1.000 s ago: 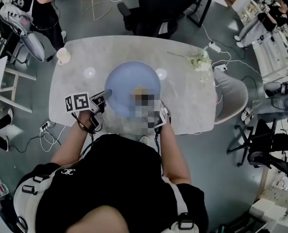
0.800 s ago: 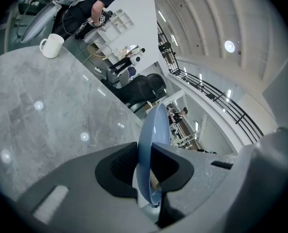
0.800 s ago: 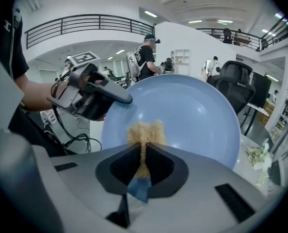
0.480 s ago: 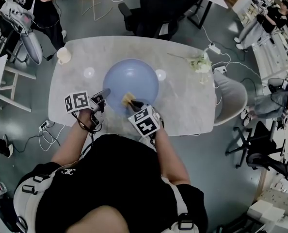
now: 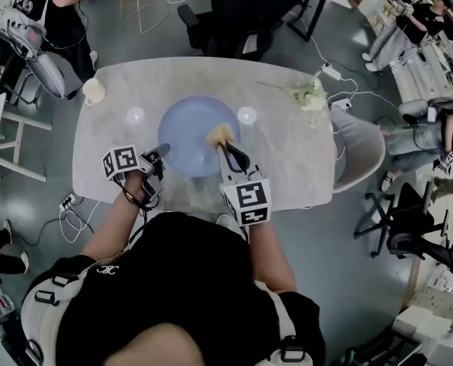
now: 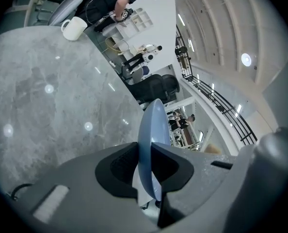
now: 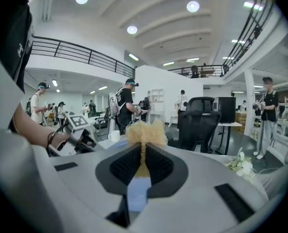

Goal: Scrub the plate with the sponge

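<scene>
Noting the hard-to-read parts first: in the left gripper view the round pale-blue plate [image 6: 151, 130] is showing edge-on, a thin sliver only, so its face is hiding from that camera. In the right gripper view the gripper's grey body is covering nearly all of the plate [image 7: 136, 194]; only a blue patch is peeking through the gap below the jaws. From the head view, you cannot tell whether the sponge is pressing on the plate or hanging just above it.

Your left gripper [image 5: 163, 150] is pinching the plate [image 5: 188, 132] at its left near rim. Its own view is showing the left gripper [image 6: 144, 155] with both jaws closed tight on the blue edge, which is sitting upright between the pads.

Your right gripper [image 5: 223, 143] is reaching in from the near right side, jaws drawn almost together on the frayed tan-yellow sponge [image 5: 220, 134]. In its own view the right gripper [image 7: 143, 162] is squeezing the sponge [image 7: 145, 133] to a thin strip between the pads, the fluffy top bulging beyond the tips.

The sponge is sitting over the plate's right part, near the rim, well apart from the left jaws.

The plate is lying on the grey marble-look table [image 5: 287, 166]; a cream ceramic mug [image 5: 94, 91] is standing at the far left corner, and a white flower sprig [image 5: 309, 95] is lying at the far right.
</scene>
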Tool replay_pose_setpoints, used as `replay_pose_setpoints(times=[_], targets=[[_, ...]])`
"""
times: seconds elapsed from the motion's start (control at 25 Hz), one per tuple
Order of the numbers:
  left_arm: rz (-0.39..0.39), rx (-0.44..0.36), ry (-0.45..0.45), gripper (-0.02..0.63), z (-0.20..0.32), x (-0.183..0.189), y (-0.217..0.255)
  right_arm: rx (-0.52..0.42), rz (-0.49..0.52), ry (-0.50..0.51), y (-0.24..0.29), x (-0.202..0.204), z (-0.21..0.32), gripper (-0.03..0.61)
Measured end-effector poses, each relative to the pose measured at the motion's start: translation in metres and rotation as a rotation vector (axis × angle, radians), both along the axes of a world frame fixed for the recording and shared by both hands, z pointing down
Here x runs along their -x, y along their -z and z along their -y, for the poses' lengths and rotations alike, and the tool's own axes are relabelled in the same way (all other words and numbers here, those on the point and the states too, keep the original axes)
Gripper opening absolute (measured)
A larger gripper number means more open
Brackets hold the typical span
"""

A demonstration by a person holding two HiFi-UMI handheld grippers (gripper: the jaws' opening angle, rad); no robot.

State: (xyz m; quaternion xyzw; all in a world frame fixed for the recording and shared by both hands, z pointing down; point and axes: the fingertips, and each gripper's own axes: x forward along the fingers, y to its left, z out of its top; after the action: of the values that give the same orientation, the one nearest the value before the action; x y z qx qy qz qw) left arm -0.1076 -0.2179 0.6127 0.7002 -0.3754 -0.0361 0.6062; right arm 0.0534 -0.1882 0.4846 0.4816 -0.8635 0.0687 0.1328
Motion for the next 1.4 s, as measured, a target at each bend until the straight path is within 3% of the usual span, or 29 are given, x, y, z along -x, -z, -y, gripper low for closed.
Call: replay_pose_setpoints(times=[0.16,0.44,1.16,1.24,1.4], targets=[[-0.049,0.056,0.018,0.063,0.002,-0.003,-0.017,-0.086,0.084,-0.084,0.022,-0.024,-0.005,0.031],[-0.067,0.164,0.01,0.064,0.0,-0.009,-0.059,-0.101,0.118,-0.164,0.028,-0.046,-0.015,0.031],[0.036,0.35,-0.061,0.071,-0.01,-0.04,-0.146,-0.047,0.106,-0.279,0.011,-0.092,-0.028,0.031],[0.075,0.371,-0.079,0.066,-0.014,-0.043,-0.155,-0.037,0.104,-0.283,0.007,-0.095,-0.029,0.031],[0.274,0.362,-0.111,0.063,-0.017,-0.037,-0.174,-0.019,0.084,-0.281,0.0,-0.095,-0.026,0.031]])
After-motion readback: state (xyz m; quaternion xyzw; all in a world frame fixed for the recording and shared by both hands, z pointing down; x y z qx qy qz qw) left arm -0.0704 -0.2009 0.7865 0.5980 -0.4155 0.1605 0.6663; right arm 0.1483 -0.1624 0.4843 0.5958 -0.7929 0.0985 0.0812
